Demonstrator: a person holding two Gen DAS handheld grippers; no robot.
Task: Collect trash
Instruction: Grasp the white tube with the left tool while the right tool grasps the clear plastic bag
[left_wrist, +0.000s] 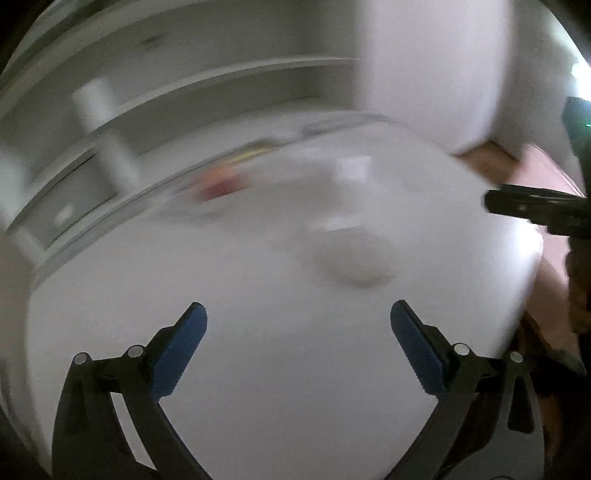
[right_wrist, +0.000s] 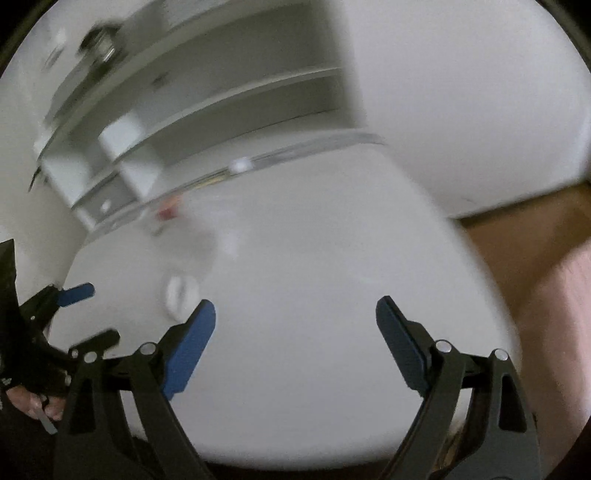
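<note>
Both views are smeared by motion. On the white table (left_wrist: 258, 369) lies a pale crumpled lump (left_wrist: 354, 266), ahead of my left gripper (left_wrist: 299, 308). That gripper is open wide with nothing between its blue pads. The lump appears again (right_wrist: 181, 295) just left of my right gripper (right_wrist: 295, 302), which is also open and empty above the table (right_wrist: 295, 387). A small reddish item (left_wrist: 221, 186) (right_wrist: 168, 212) sits near the table's far edge. The left gripper (right_wrist: 92, 314) shows at the left edge of the right wrist view, open.
White shelving (left_wrist: 110, 122) (right_wrist: 122, 144) stands behind the table, with a white wall panel (right_wrist: 461, 92) to its right. Brown floor (right_wrist: 517, 229) lies beyond the table's right edge. A hand (right_wrist: 33, 402) grips the left tool's handle.
</note>
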